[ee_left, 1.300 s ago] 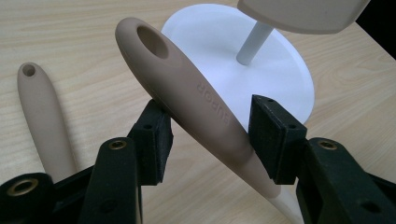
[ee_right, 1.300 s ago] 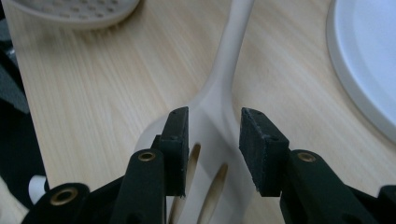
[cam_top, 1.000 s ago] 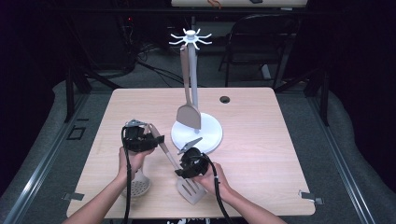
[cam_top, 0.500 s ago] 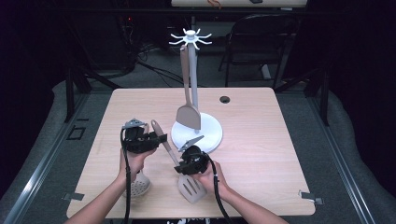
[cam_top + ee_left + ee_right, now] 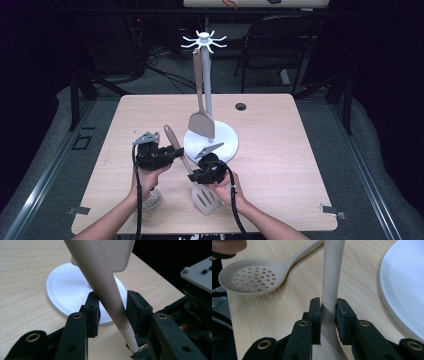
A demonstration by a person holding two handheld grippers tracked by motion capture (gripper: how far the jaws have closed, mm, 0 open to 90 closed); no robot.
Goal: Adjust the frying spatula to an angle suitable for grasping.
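the slotted turner (image 5: 192,172) is off the bench (image 5: 300,165), held slantwise above the near edge a little left of centre. its slotted blade hangs low toward the person; its handle rises up and away toward the far left. that long axis is the relation that matters: both grippers sit along it, the right low, the left high.

the right gripper (image 5: 207,172) has its jaws pressed onto the neck of the turner just above the blade. in the right gripper view the handle (image 5: 333,270) runs straight up from between the two pads (image 5: 315,315), which touch it on both sides.

the left gripper (image 5: 157,155) is at the upper part of the handle. in the left gripper view the handle (image 5: 105,282) passes between the jaws, which stand spread. the left pad (image 5: 92,312) looks close to or touching it, and a gap shows on the right side. judgement: the left jaws bracket the handle but do not yet pinch it.

the white utensil stand (image 5: 210,140) is just beyond both grippers, near the middle of the bench, with a solid turner (image 5: 201,120) hanging from its hooked top (image 5: 204,41). a perforated spoon (image 5: 150,200) lies on the bench at the near edge, under the left hand.

judgement: a handover or a lift to the hooks seems in hand. the handle tip is nearer the left gripper.
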